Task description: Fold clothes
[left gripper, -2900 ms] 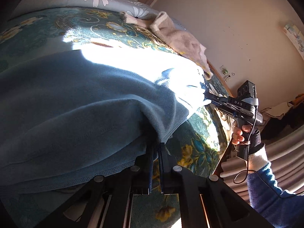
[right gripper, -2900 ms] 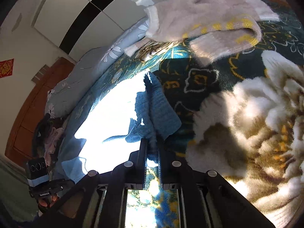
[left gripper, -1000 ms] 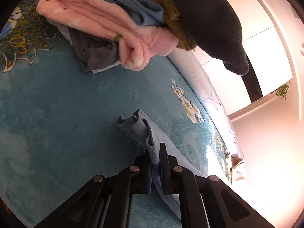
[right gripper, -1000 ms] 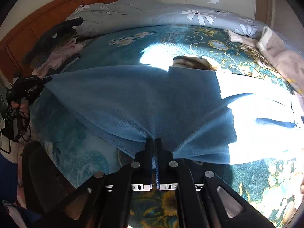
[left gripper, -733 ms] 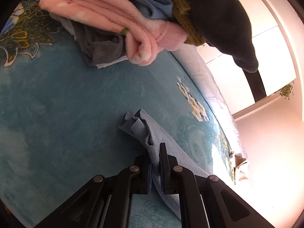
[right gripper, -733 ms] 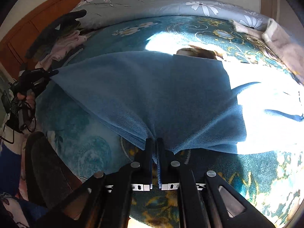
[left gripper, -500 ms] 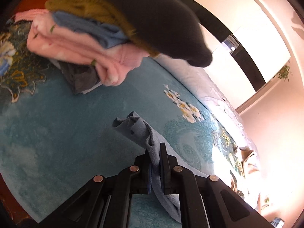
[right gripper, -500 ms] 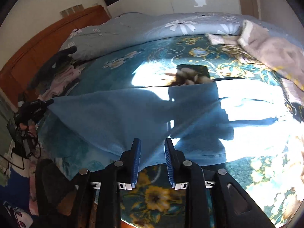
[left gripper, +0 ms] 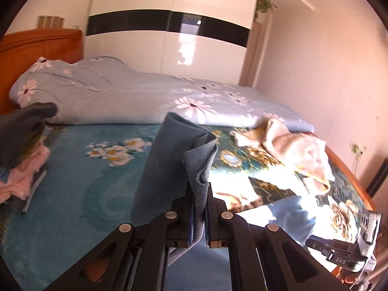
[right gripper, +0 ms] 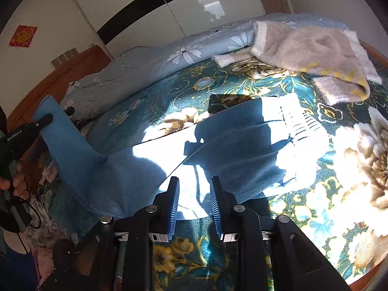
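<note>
We are working over a wide bed whose teal floral blanket [right gripper: 303, 208] is taking hard sunlight across its middle and lying in shade toward the headboard. Our left gripper [left gripper: 198, 208] is clenching a bunched corner of the blue garment [right gripper: 232, 145], and the cloth is rising from between the closed fingers in a raised fold that is standing up in front of the lens. In the right wrist view that same corner is hanging lifted at the left edge of the bed, while the rest of the garment is lying spread across the blanket, half lit and half in shadow. Our right gripper [right gripper: 195, 194] is hovering with its jaws parted, the ribbed blue pads apart and gripping nothing, just above the garment's near hem.

Along the far side a pale blue duvet with white daisies [left gripper: 126, 97] is lying rolled beside the blanket. A beige fuzzy garment with yellow trim [right gripper: 312, 53] is resting at the far right corner, well apart from the blue one. A heap of pink, grey and dark clothes [left gripper: 21, 152] is sitting at the left by the orange wooden headboard [left gripper: 41, 46]. Behind the bed a glossy white wardrobe with a black band [left gripper: 169, 26] is filling the wall, and a red paper square [right gripper: 23, 36] is hanging beside it.
</note>
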`<state>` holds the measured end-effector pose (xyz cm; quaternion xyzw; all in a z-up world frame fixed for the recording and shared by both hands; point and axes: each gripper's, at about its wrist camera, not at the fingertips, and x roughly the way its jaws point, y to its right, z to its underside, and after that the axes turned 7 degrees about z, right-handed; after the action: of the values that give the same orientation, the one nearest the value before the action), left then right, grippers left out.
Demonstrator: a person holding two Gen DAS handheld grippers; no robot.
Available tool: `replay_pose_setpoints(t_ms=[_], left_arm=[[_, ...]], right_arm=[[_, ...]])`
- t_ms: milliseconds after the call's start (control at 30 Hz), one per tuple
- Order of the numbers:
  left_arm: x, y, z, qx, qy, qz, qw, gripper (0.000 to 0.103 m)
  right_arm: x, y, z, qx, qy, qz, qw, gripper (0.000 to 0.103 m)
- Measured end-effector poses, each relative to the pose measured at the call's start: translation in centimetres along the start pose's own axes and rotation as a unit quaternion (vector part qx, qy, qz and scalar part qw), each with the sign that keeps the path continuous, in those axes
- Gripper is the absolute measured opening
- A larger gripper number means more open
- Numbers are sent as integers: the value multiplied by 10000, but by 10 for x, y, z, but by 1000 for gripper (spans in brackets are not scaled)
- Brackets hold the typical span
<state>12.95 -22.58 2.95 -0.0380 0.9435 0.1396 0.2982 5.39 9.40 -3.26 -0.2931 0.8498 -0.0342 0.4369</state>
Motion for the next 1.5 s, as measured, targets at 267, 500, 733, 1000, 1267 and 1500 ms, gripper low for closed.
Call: replay_pose_setpoints(t_ms=[267, 500, 733, 1000, 1267, 1500], left_arm=[[69, 103, 69, 213, -1093, 137, 9937, 9], [68, 118, 89, 343, -1485, 864, 9845, 39], [-3, 73, 84, -206, -952, 1231, 9876, 53], [-15, -59, 87, -1648, -867, -365, 9818, 54], [4, -53, 118, -1258, -1267, -456, 9829, 54], [-9, -72, 111, -1643, -1153, -82, 9796, 54]], right_arm=[[-8, 26, 15, 377, -41, 107, 9992, 27], [-8, 32, 19, 463, -84, 154, 9988, 27], [-5, 4, 5, 418, 88, -706, 9966, 32], [54, -62, -3, -50, -499, -1064, 9931, 38], [67, -108, -30, -980, -431, -960, 9896, 38], [97, -120, -19, -1248, -952, -459, 9865, 38]])
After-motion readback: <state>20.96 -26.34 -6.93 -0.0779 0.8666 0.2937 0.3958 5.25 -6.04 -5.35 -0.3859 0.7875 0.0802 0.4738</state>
